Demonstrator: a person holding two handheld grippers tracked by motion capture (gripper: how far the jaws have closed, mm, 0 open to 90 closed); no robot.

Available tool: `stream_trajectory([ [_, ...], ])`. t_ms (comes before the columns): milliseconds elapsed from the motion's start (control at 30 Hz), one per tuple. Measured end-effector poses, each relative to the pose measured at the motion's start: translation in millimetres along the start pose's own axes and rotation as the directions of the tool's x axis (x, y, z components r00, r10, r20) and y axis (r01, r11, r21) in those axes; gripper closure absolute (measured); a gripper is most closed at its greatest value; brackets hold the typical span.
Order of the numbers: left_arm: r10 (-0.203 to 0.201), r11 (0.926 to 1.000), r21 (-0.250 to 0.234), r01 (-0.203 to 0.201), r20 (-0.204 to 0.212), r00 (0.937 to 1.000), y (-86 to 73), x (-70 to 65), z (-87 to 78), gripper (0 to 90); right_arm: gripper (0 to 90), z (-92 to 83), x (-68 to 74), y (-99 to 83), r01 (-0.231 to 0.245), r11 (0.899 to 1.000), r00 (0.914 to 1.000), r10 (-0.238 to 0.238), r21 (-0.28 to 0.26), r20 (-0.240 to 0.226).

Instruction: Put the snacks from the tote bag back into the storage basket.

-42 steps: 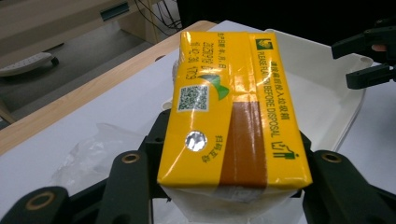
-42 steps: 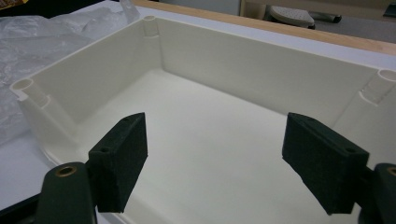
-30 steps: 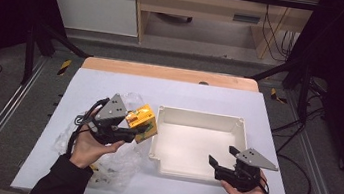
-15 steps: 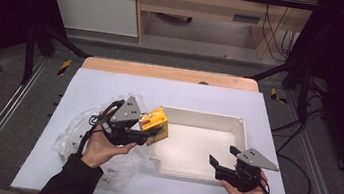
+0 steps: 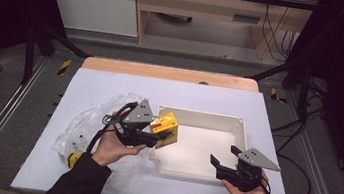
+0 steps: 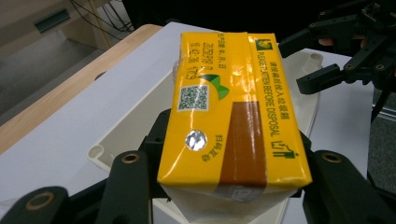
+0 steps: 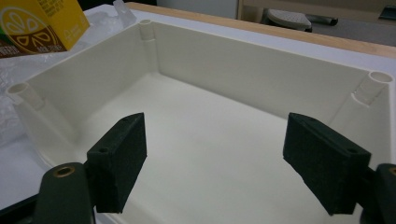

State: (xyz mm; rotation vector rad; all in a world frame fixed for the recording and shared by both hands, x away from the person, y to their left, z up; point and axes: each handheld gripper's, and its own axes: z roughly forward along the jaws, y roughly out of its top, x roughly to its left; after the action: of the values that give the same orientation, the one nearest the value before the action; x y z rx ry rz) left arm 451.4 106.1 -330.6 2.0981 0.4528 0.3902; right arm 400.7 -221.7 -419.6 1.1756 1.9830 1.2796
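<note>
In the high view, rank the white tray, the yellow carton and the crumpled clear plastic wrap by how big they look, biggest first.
1. white tray
2. clear plastic wrap, spread loosely, edges hard to trace
3. yellow carton, clearly smallest

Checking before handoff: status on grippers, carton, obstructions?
Left gripper shut on yellow carton, at tray left rim. Right gripper open, empty. Tray unobstructed.

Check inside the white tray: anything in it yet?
Nothing visible: the tray floor is bare in the high and right gripper views. The carton in the left gripper hangs over its left rim and hides that corner.
</note>
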Motion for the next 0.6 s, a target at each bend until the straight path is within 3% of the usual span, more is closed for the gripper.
stream_trajectory([
  [600,0.043,0.9984,0.034,-0.046,0.083,0.9956,-6.0,1.2,25.6,51.0,21.6,1.7,-0.7,-1.1,0.003,1.0,1.0,-0.003,0.002,0.001],
])
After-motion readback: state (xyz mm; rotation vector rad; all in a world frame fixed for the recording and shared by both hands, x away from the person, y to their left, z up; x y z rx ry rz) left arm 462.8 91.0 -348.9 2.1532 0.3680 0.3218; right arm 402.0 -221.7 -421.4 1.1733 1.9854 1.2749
